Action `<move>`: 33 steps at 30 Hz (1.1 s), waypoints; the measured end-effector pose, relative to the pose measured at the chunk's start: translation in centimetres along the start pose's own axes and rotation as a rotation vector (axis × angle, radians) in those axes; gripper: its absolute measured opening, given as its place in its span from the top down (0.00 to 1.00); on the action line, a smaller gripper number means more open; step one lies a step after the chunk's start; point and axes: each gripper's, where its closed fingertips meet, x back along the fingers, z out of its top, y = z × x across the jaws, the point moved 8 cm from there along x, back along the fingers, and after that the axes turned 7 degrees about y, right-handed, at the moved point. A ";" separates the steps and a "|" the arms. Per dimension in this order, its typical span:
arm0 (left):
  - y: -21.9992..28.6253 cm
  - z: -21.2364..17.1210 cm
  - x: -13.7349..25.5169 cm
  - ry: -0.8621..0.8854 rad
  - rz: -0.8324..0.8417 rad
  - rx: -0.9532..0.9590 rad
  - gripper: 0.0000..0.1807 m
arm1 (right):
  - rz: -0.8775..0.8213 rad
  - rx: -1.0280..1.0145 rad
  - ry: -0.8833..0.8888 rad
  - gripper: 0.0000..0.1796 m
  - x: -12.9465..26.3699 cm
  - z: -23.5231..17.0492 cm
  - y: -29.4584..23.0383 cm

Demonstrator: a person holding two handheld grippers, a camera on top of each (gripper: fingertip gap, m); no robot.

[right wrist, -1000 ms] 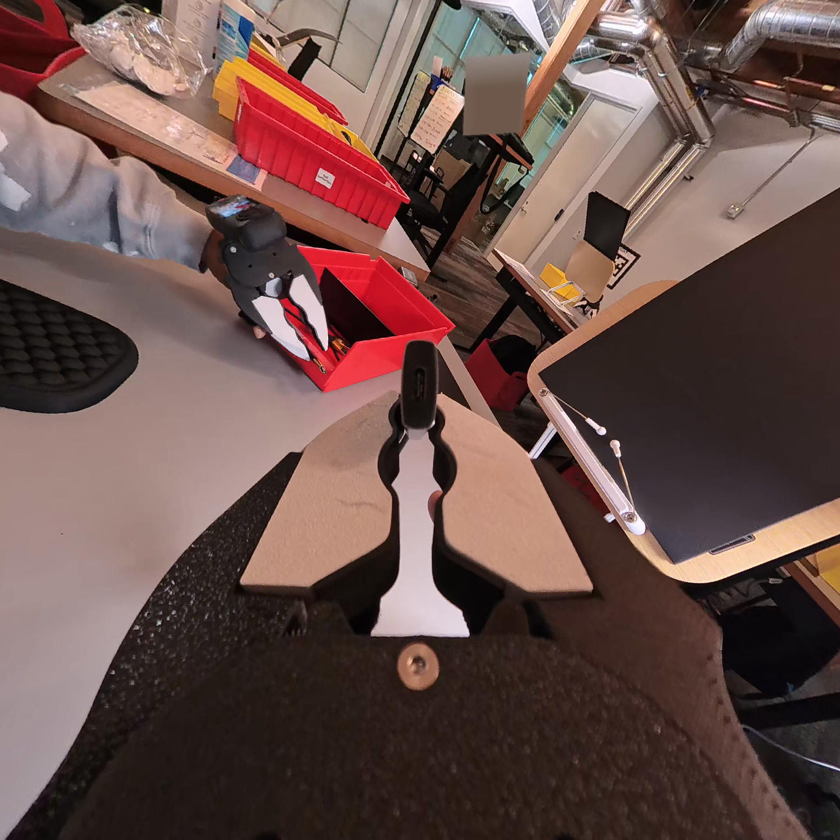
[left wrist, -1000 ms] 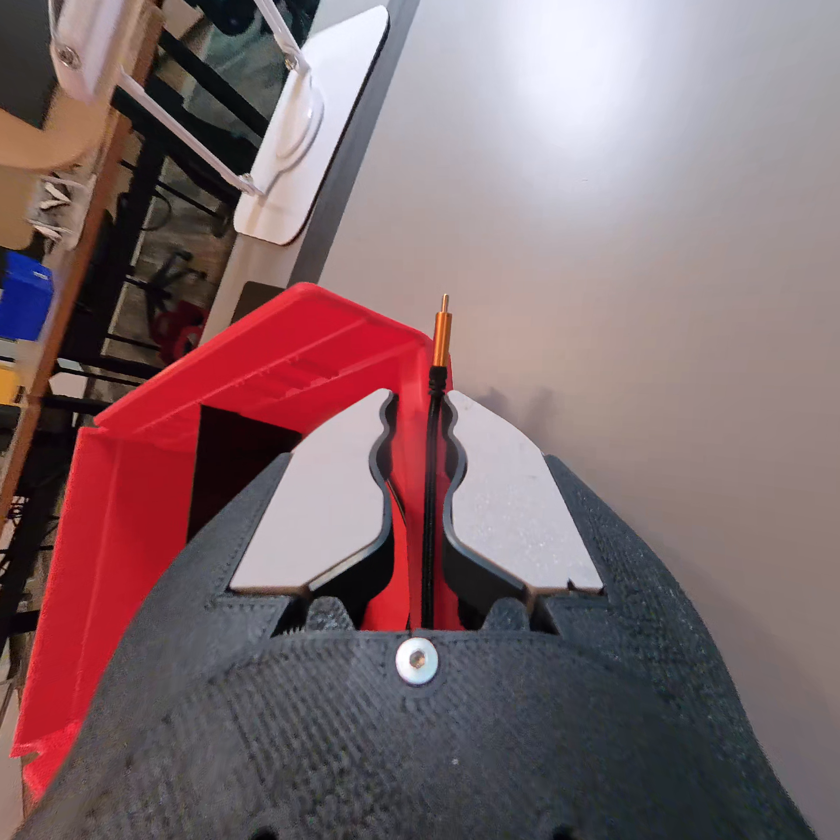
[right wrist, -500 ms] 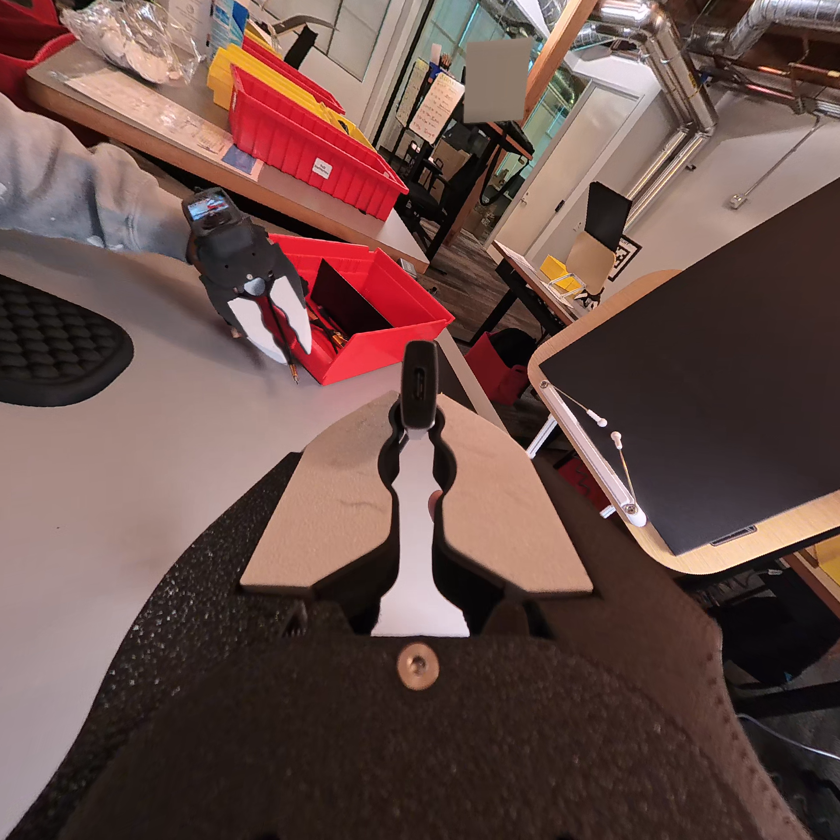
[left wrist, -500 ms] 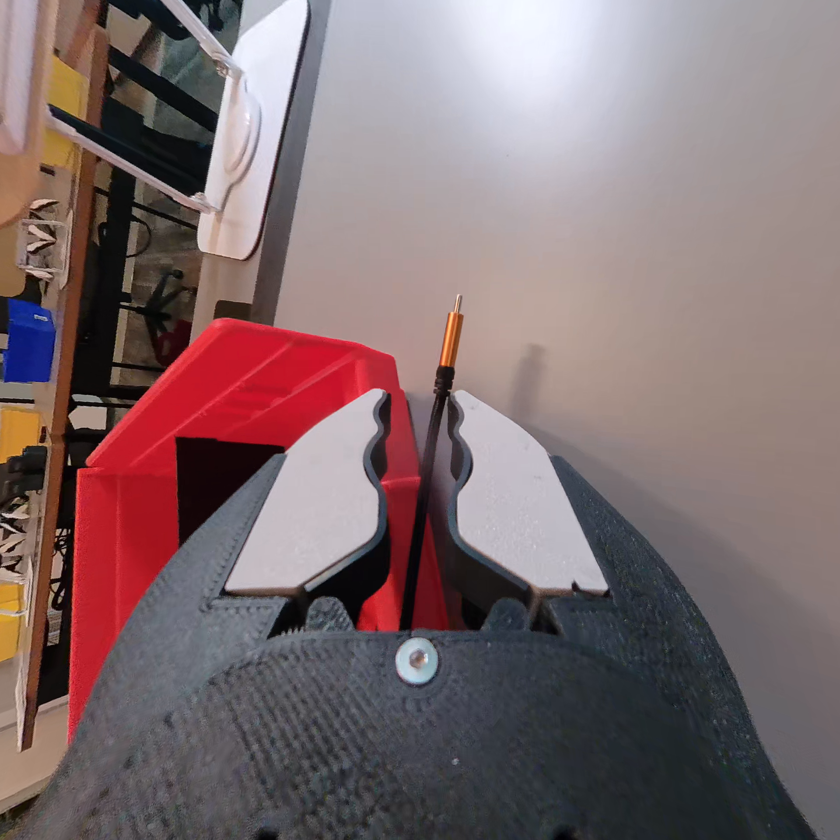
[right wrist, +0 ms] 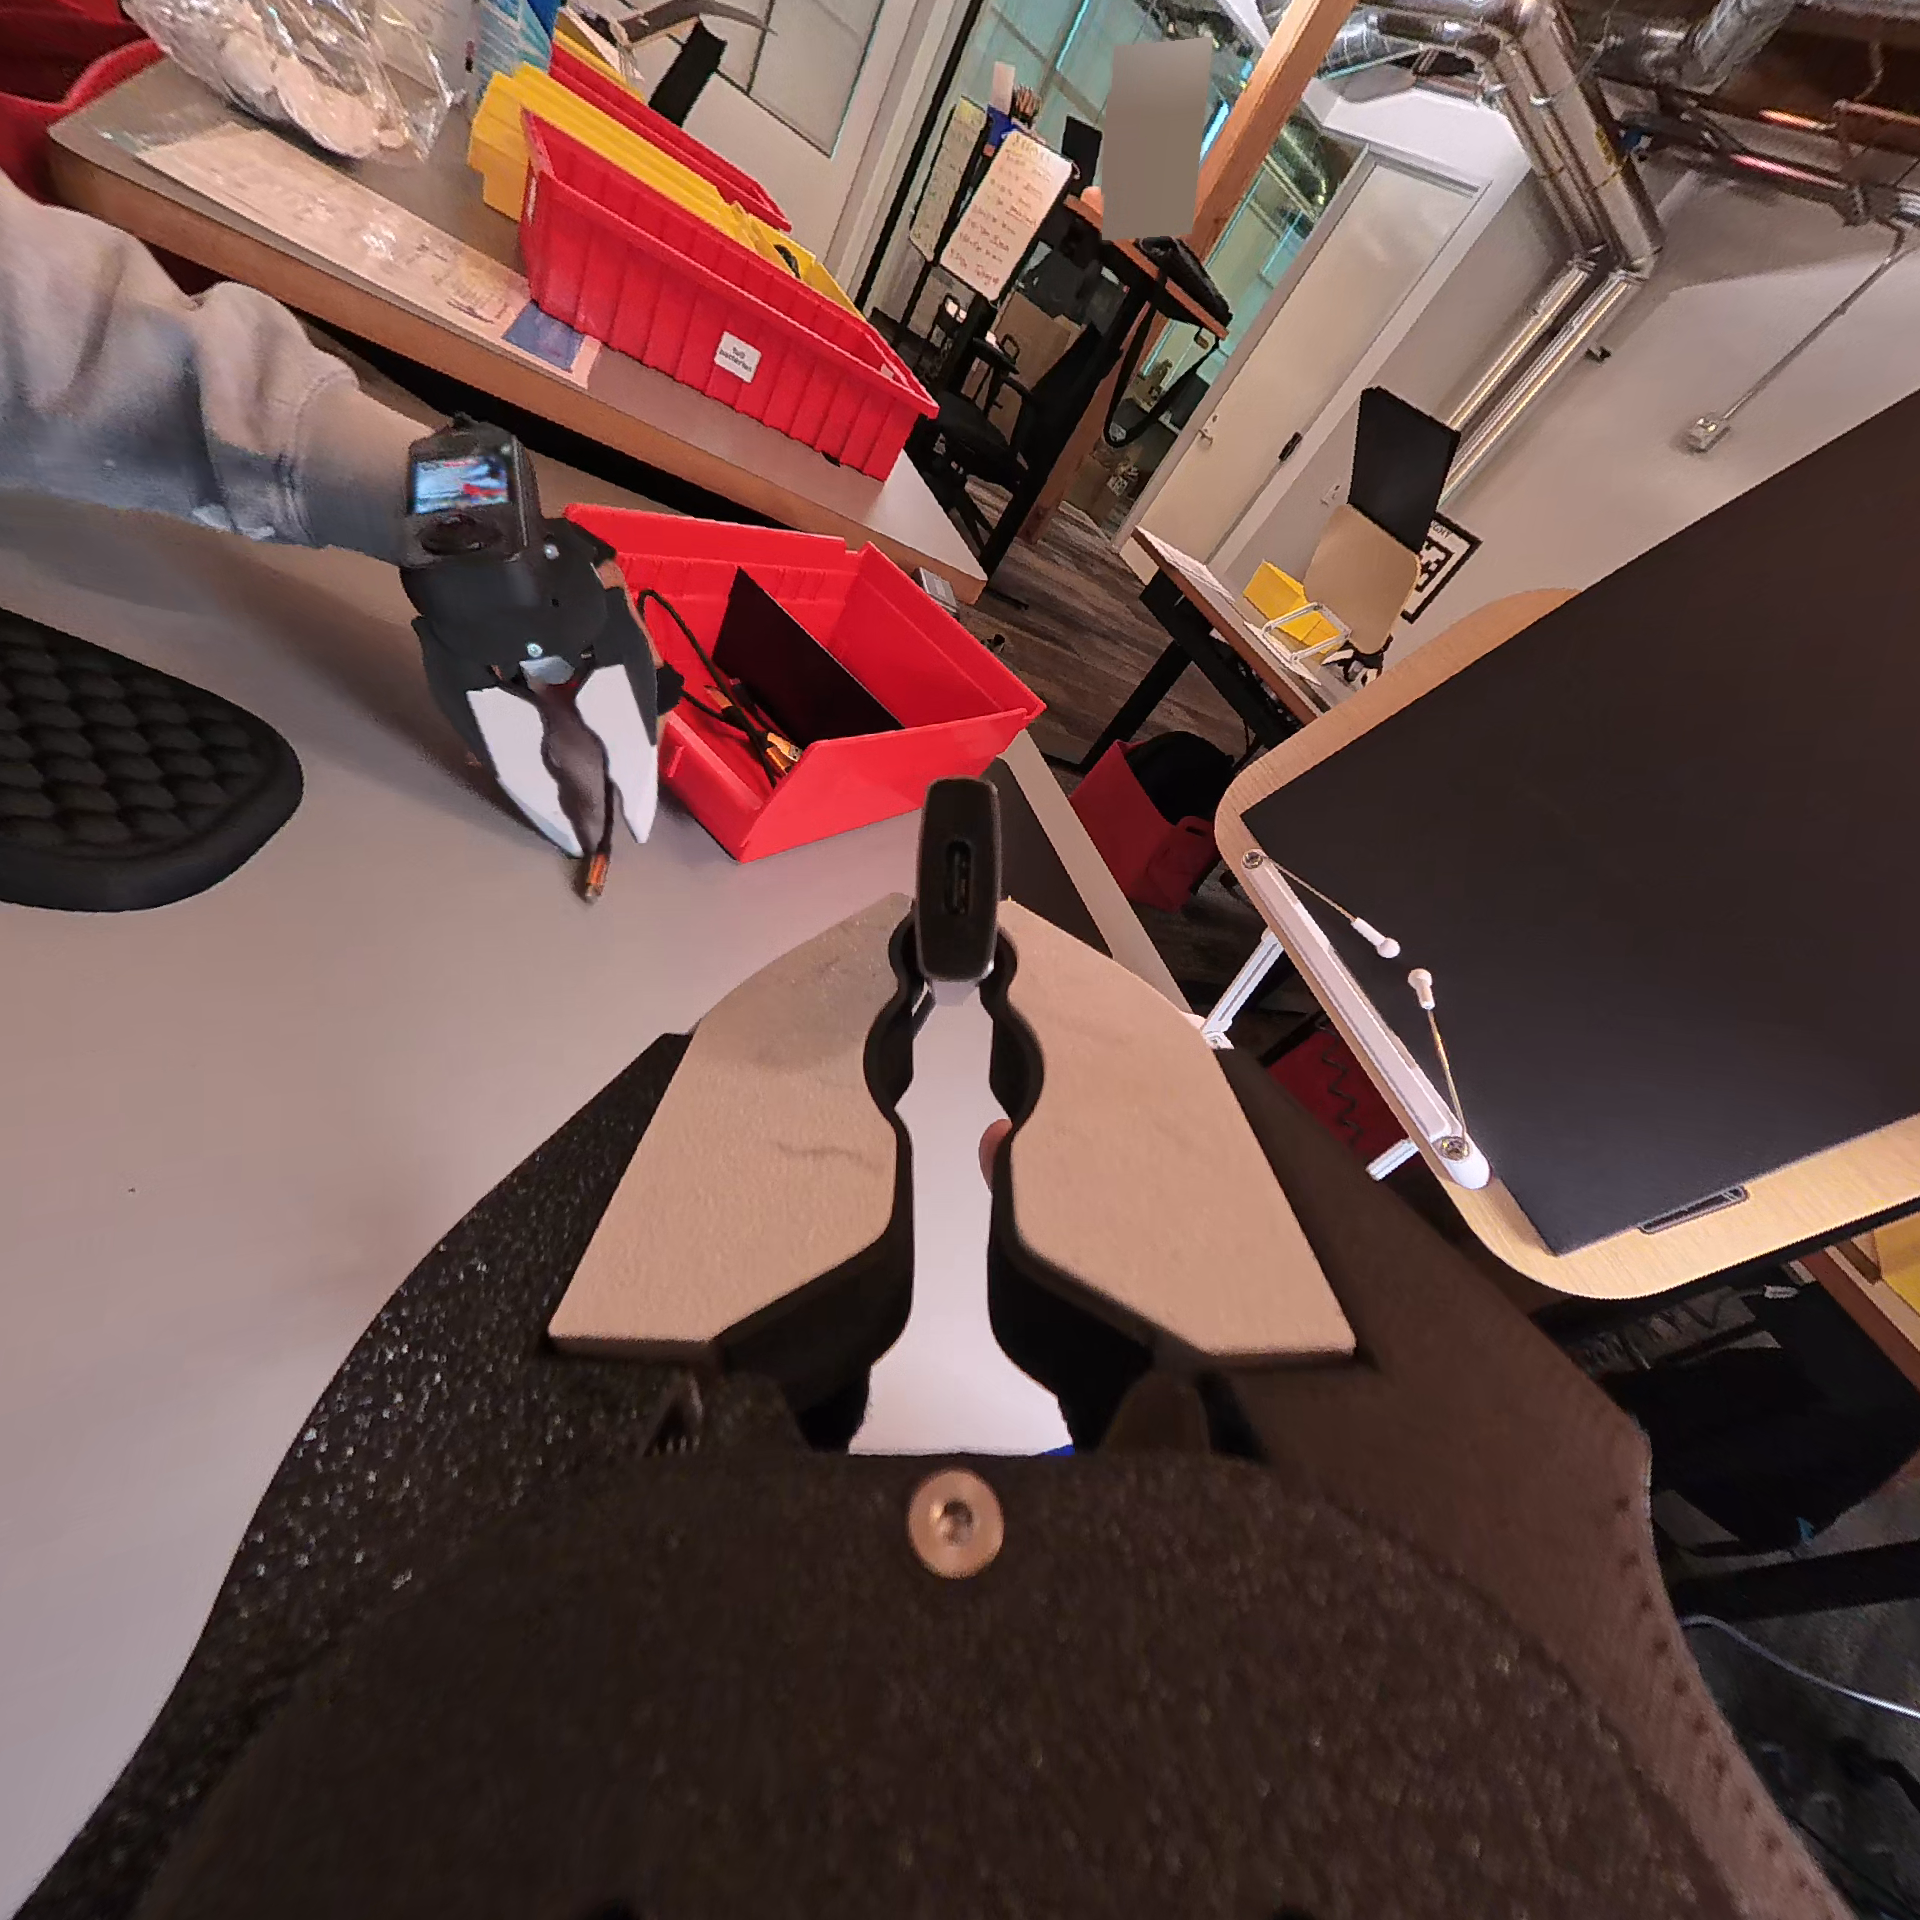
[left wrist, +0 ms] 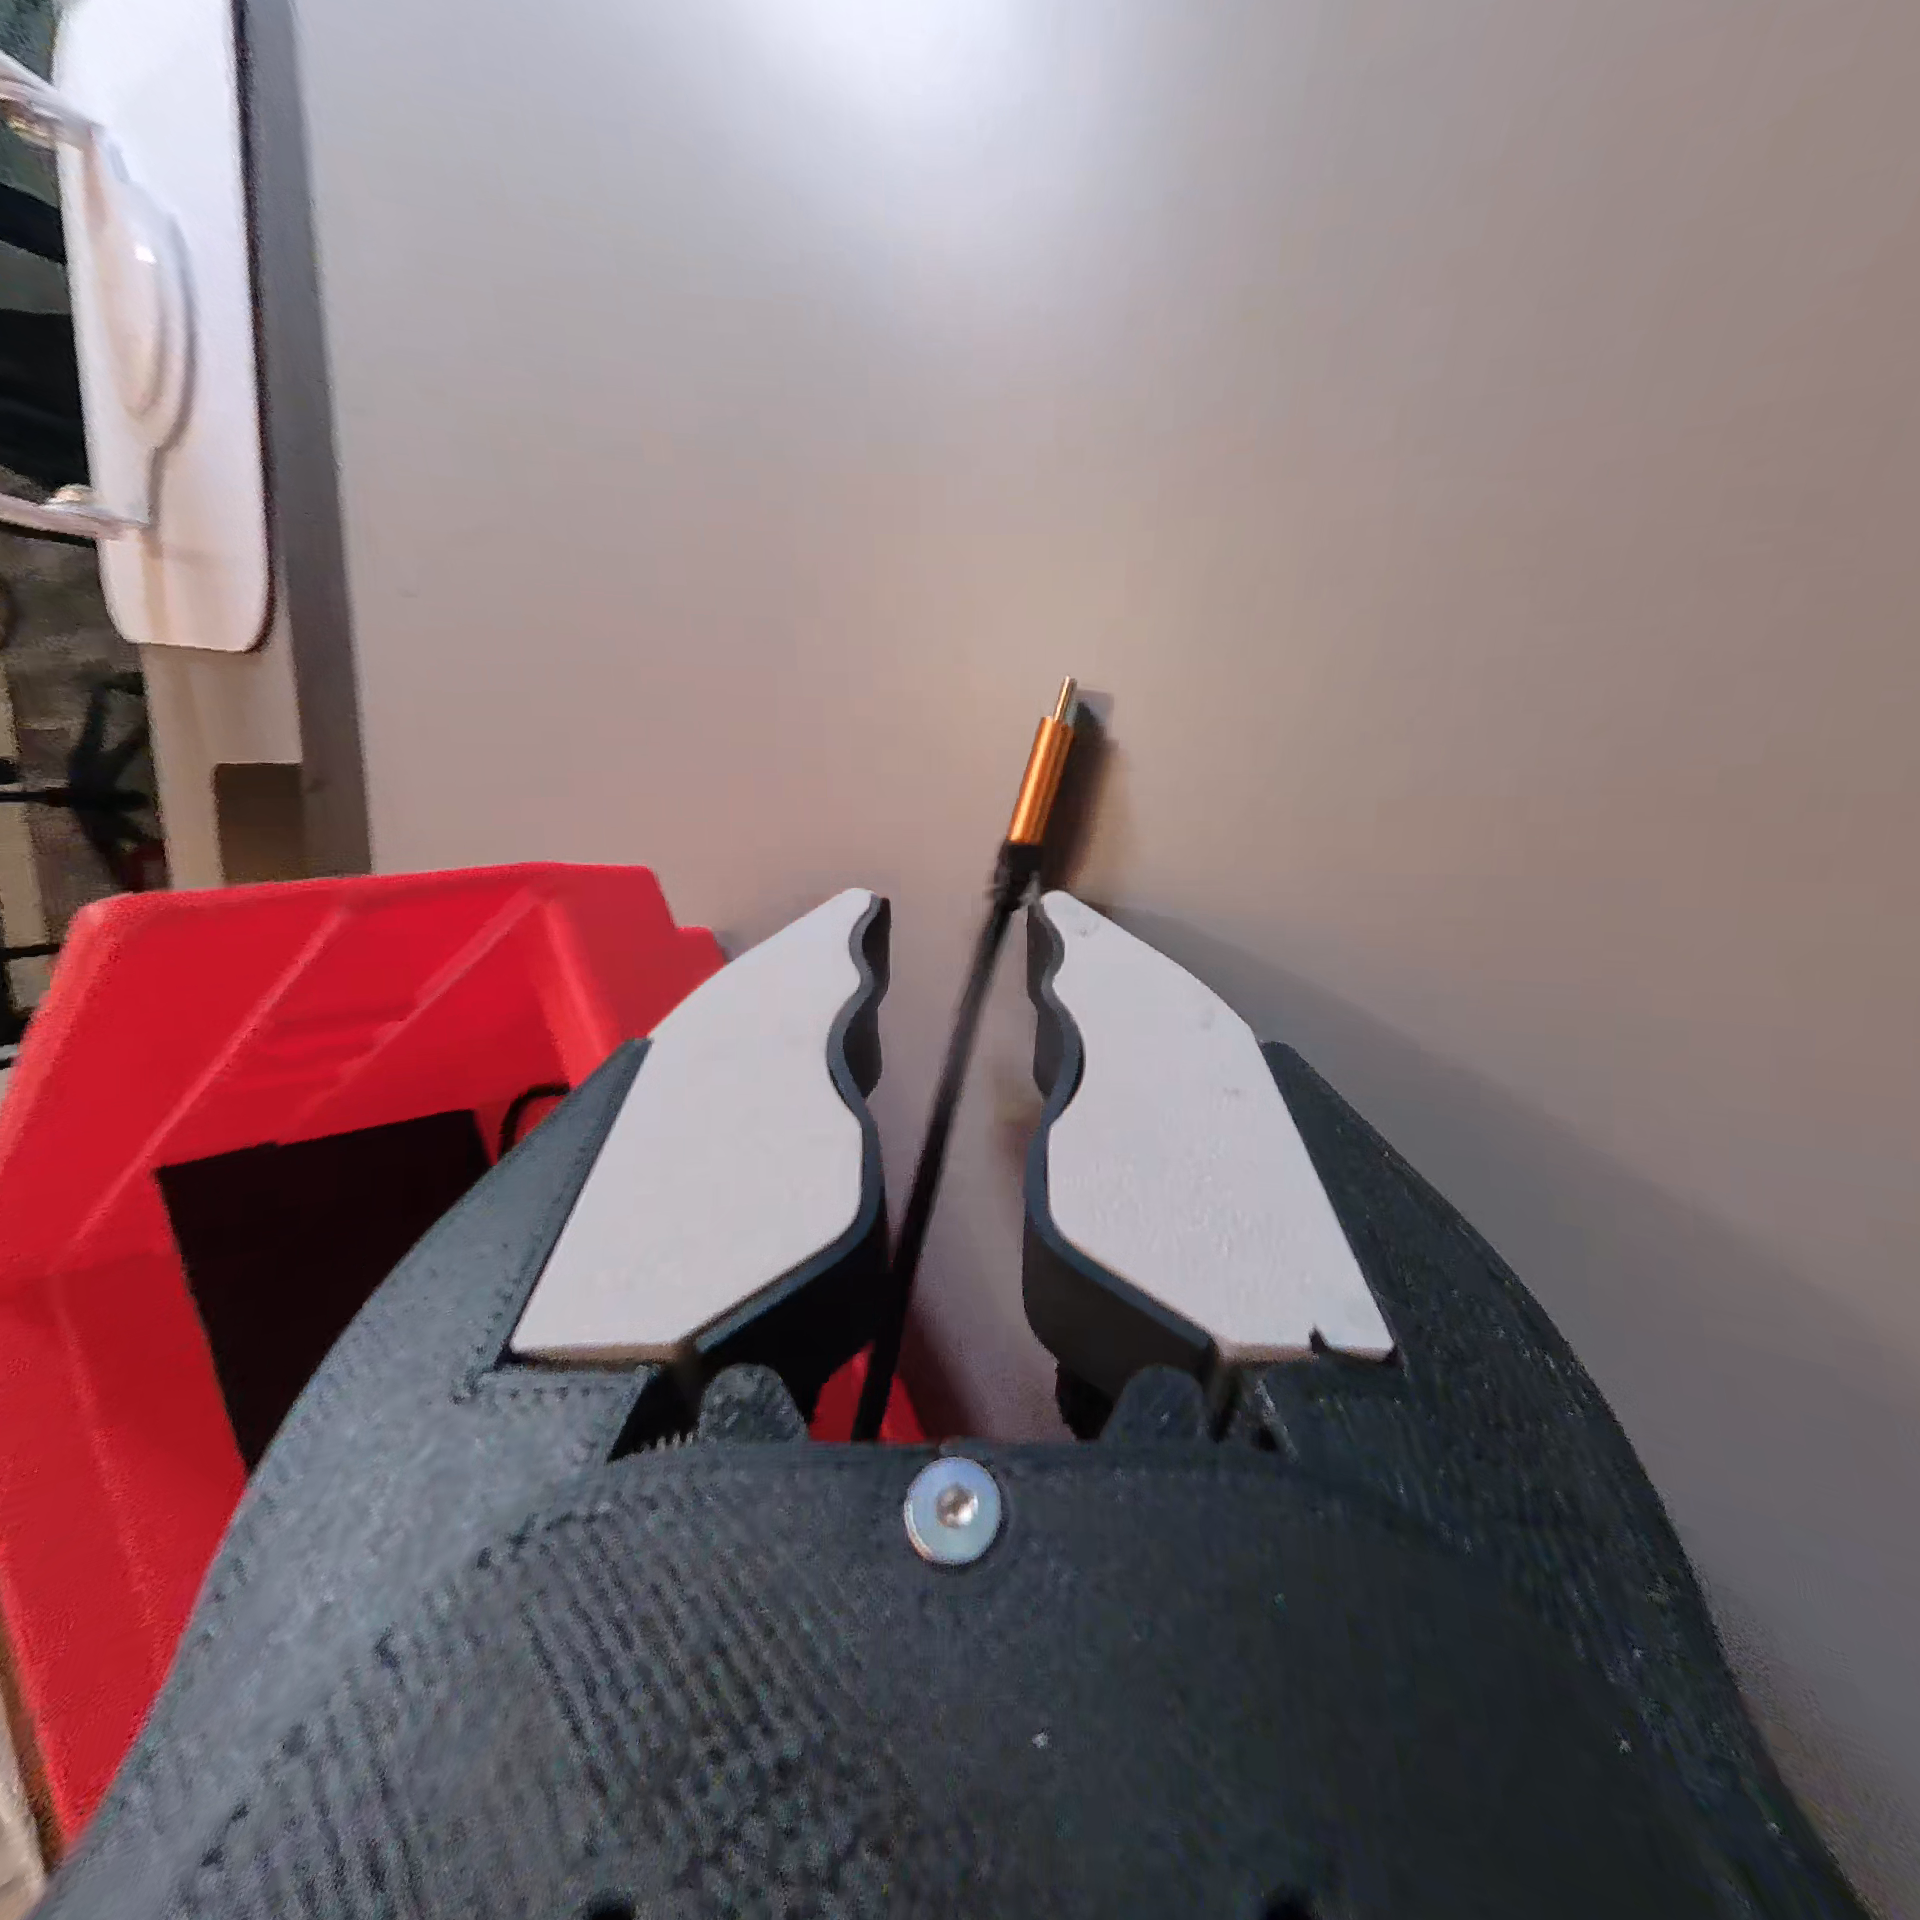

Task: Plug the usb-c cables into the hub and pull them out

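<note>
- Since 1 s ago: left gripper point(left wrist: 956, 914) has swung away from the red bin point(left wrist: 312, 1039) and out over the grey table point(left wrist: 1351, 520); its fingers have spread, so the cable point(left wrist: 940, 1122) now runs loose down the gap instead of being pinched.
- Orange plug point(left wrist: 1042, 769) has dropped toward the tabletop. In the right wrist view the plug point(right wrist: 592, 881) looks to touch the table just beyond the left gripper point(right wrist: 597, 821); can't be sure of contact.
- Left gripper state: jaws narrowly apart, cord lying against the right finger only, no firm grip seen. Prob. setting the plug down to re-grab it nearer the metal shell, since a hold on bare cord gives no control for insertion.
- Right gripper point(right wrist: 951, 961): closed tight around the black hub point(right wrist: 958, 873), held upright w/ a port facing the camera. Likely kept raised and steady so the port is presented for the plug.
- Hub sits well apart from the plug, w/ bin between and behind.
- More cable point(right wrist: 727, 707) trails back into the bin point(right wrist: 831, 748), so slack is limited.
- Task stage, my guess: pre-insertion, nothing plugged yet.
</note>
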 end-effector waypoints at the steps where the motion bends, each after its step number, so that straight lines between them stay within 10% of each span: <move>1: 0.1 0.1 -0.1 0.009 -0.026 0.013 0.86 | 0.000 0.000 0.000 0.95 0.0 0.0 0.0; 33: -3.5 1.3 -0.6 -0.190 0.020 0.165 0.94 | -0.015 -0.008 0.026 0.95 0.8 0.4 0.4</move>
